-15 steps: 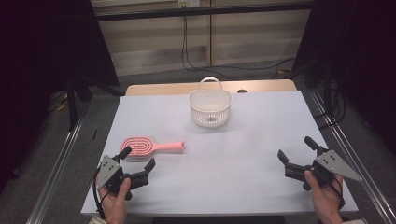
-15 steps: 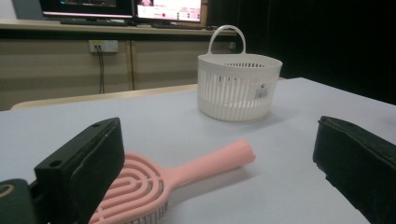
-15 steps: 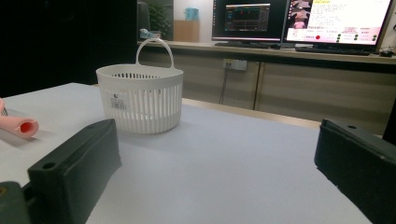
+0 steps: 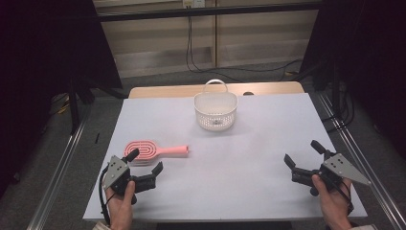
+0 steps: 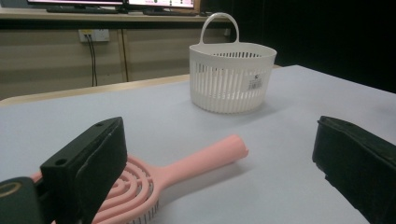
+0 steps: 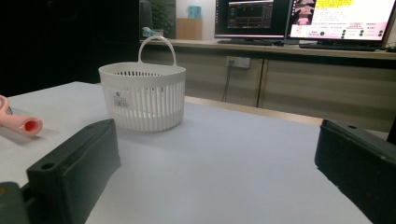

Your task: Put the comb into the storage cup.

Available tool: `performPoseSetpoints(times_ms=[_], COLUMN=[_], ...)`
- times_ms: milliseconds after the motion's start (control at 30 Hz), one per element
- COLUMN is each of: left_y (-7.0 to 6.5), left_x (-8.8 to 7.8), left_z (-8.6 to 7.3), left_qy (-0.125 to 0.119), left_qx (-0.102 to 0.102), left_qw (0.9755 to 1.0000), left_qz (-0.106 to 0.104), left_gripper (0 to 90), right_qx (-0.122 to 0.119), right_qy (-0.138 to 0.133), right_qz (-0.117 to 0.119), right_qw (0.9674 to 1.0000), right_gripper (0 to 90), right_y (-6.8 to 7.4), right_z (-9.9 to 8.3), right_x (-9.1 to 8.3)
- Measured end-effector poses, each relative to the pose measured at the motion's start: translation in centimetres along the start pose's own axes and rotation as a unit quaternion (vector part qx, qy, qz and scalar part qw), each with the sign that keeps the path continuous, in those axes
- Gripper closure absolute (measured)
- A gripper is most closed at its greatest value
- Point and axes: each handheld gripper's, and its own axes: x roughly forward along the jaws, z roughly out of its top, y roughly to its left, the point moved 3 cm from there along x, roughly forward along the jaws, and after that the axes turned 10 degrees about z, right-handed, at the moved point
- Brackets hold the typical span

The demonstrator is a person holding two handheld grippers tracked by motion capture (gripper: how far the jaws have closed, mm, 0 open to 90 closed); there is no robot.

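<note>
Pink plastic hairbrush, lying flat on the pale tabletop, ringed vented head nearest the left gripper, handle stretching away toward the middle of the sheet. Seen in the left gripper view between the two black jaws, head tucked just beside and partly behind the left-hand jaw, handle end reaching toward the gap's centre, well short of the right-hand jaw. Jaws spread wide, pinching nothing, no pad pressing on the brush; whether the near jaw grazes the head, impossible to tell. Left hand wrapped round the grip at the near edge. Farther ahead of those jaws, white slotted basket standing upright with its handle raised, well apart from the brush. Over on the other side, right gripper held low near the tabletop's near corner, jaws likewise spread as wide as they go, bare tabletop between them, right hand gripping from below. From the right gripper view, basket beyond the left-hand jaw, brush handle tip far off to that jaw's outer side. Monitors lit on a counter behind.
</note>
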Motion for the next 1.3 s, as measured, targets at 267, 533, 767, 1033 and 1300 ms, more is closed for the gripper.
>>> performPoseSetpoints(times_ms=[267,533,767,1033,1300], left_y=[-0.3,-0.4,-0.5,-0.5,-0.2], left_x=[0.9,1.8,2.8,4.1,5.6], left_z=[0.5,1.6,2.4,3.4,4.2], left_qy=[-0.012,-0.027,-0.041,-0.046,-0.052], left_qx=[-0.008,0.001,0.010,0.023,0.037], left_qw=[0.9995,0.9991,0.9984,0.9979,0.9976], left_qz=[-0.027,-0.032,-0.038,-0.040,-0.029], left_gripper=[3.1,2.5,1.3,2.0,5.5], right_qx=[0.002,0.001,0.001,-0.001,-0.003], right_qy=[-0.004,-0.001,-0.001,0.000,0.002], right_qz=[0.000,0.000,0.001,0.003,0.001], right_qw=[1.0000,1.0000,1.0000,1.0000,1.0000], right_gripper=[0.0,0.0,0.0,0.0,0.0], right_y=[0.0,0.1,0.1,0.2,0.3], right_z=[0.1,0.1,0.0,0.0,0.0], right_x=[0.0,0.0,0.0,0.0,0.2])
